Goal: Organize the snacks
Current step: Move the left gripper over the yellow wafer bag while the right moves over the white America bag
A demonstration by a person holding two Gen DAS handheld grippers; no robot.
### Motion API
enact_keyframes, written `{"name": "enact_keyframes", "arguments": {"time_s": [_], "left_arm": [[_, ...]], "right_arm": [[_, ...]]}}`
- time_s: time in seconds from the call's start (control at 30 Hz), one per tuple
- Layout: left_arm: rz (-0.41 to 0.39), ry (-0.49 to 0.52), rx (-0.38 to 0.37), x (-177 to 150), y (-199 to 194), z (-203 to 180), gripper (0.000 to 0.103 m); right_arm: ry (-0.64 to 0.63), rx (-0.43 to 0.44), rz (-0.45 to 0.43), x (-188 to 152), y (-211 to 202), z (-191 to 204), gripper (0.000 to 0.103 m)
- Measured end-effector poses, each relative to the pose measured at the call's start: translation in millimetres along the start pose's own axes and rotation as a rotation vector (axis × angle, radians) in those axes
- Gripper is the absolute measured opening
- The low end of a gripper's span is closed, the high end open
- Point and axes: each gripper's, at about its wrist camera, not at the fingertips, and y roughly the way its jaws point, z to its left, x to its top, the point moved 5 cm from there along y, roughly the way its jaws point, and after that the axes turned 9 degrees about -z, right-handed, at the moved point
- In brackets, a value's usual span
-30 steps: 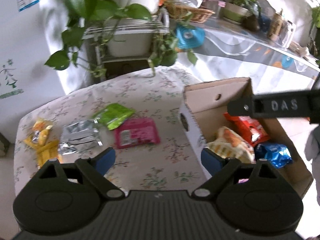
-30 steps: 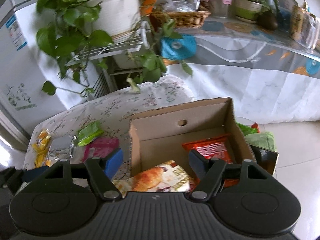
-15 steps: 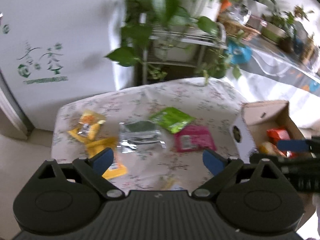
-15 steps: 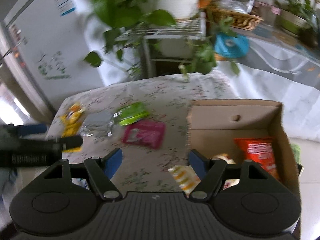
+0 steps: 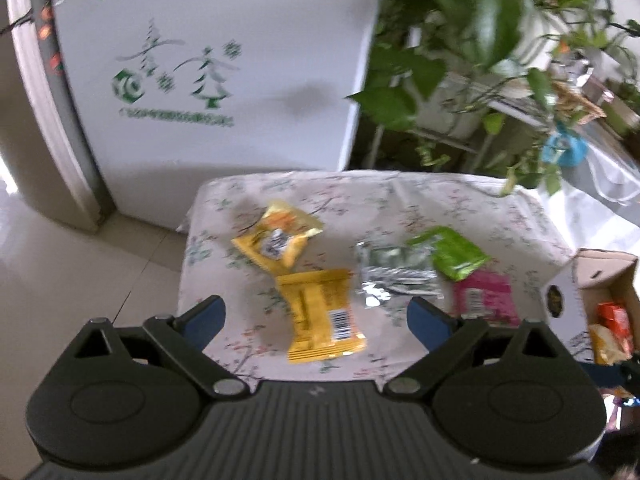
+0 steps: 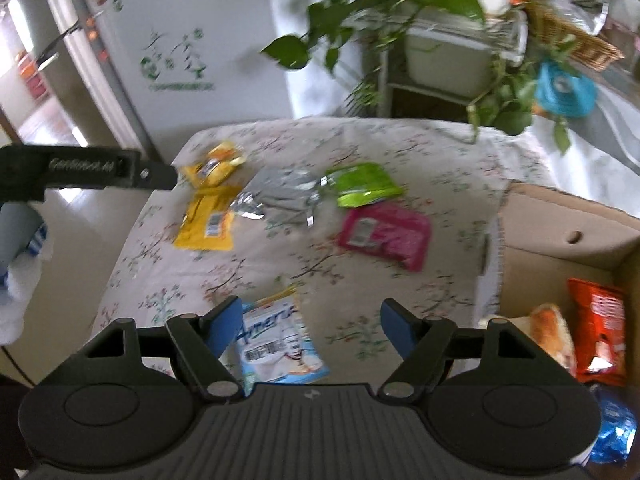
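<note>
Whereas both cameras looked into the cardboard box [image 6: 560,236] a second ago, they now face the floral tablecloth [image 6: 400,148], the box at the right edge. Left to right lie two yellow packets [image 5: 320,316], a silver pouch [image 5: 394,276], a green bag [image 5: 456,252] and a pink packet [image 5: 484,296]. Tilted steeply down, the left gripper [image 5: 316,316] hangs over the nearer yellow packet, jaws just opened wider, nothing pinched. The right gripper [image 6: 310,326], also widening, is spread empty over a white-blue packet [image 6: 280,340].

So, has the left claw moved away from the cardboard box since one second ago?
Yes. The left claw, open and empty, has swung left, away from the cardboard box, and now frames the yellow packet.
</note>
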Motion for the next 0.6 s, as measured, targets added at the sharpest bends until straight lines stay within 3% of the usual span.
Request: {"name": "enact_keyframes", "arguments": {"time_s": [0.2,0.6], "left_arm": [[0.058,-0.016,0.034,-14.5,31.5,14.0,0.097],[0.151,0.063,0.061,-35.3,83.7,4.3,0.097]], "right_arm": [[-0.044,-0.011,0.083,-11.2,24.9,16.4,0.083],[-0.131,-0.046,0.202,-30.1,63.9,33.1,0.085]]}}
